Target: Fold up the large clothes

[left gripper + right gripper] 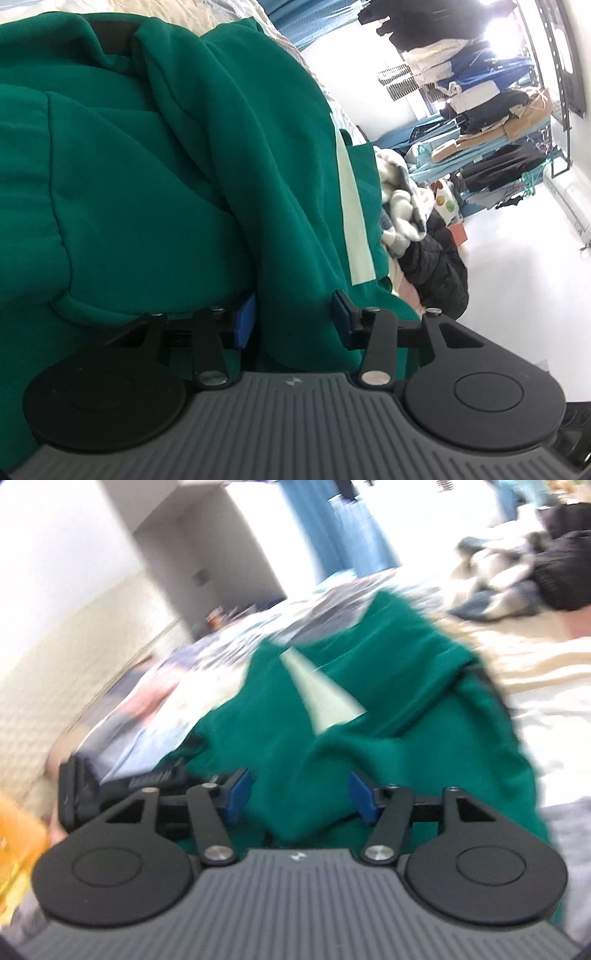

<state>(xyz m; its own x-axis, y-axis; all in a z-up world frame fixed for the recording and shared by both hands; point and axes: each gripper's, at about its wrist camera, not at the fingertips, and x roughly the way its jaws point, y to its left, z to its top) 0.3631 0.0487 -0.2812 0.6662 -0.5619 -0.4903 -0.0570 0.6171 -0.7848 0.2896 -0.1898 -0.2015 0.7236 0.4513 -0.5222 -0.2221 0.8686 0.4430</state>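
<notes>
While the green garment [155, 177] is bunching between my left gripper [293, 317] pads, I'm squeezing evenly; my right gripper [301, 794] is gaping half-wide, gripping nothing.

Your green garment [155, 177] lies bunched in thick, soft folds on the bed, filling the near and left of the left wrist view. 1 pale stripe [354, 206] runs along its right edge. In the blurred right wrist view it [388, 746] spreads crumpled, the stripe [321, 698] tapering away.
</notes>
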